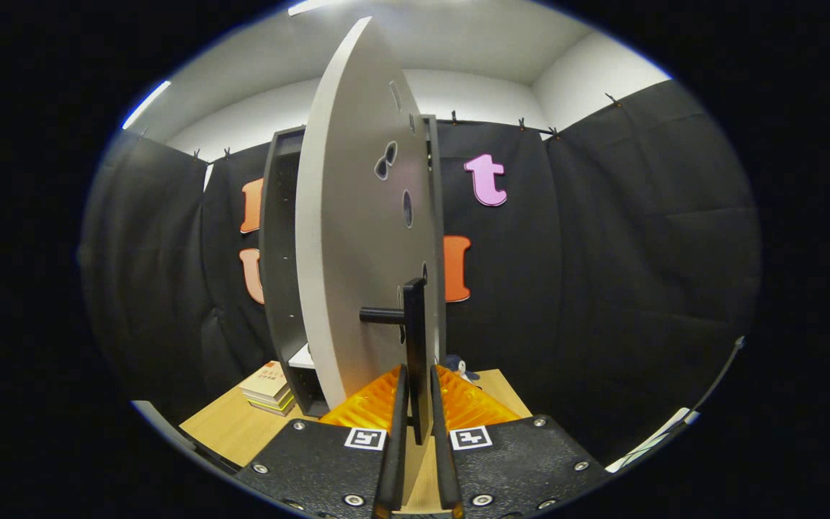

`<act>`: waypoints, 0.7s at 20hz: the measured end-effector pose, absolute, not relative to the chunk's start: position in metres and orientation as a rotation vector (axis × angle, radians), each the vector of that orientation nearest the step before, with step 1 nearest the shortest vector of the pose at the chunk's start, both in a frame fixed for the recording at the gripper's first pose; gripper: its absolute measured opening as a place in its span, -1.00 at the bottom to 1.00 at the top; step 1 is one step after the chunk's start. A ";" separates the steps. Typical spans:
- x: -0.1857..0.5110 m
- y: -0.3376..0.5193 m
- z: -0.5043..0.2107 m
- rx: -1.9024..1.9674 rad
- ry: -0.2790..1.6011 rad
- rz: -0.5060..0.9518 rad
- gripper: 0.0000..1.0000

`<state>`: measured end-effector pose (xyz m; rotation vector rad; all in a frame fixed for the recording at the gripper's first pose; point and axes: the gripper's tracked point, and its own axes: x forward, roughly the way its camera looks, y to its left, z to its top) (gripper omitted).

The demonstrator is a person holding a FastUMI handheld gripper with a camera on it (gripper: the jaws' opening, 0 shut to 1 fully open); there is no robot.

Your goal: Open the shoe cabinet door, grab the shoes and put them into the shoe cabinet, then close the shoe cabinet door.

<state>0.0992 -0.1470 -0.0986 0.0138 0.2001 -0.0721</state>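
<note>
Shoe cabinet door (357, 238) is standing swung open, edge-on just ahead of the gripper (418, 414), whose two fingers are closing on the door's dark bar handle (413, 339), pressing it from both sides. Beyond the door, the shoe cabinet (282, 274) is showing its dark interior. Books (269, 388) are lying stacked on the wooden table (231, 429), near left; a shoe (460, 367) is peeking out far right.

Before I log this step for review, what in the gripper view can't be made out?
- Grey cabinet interior: hidden by its swung-open grey door.
- Blue-and-white object beyond the fingers: mostly behind the black bar handle.
- Gripper: fingers flank the handle; contact unclear.
- Stacked books: titles too small.
</note>
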 end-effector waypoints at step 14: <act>0.083 -0.194 -0.089 -0.003 0.204 -0.220 -0.80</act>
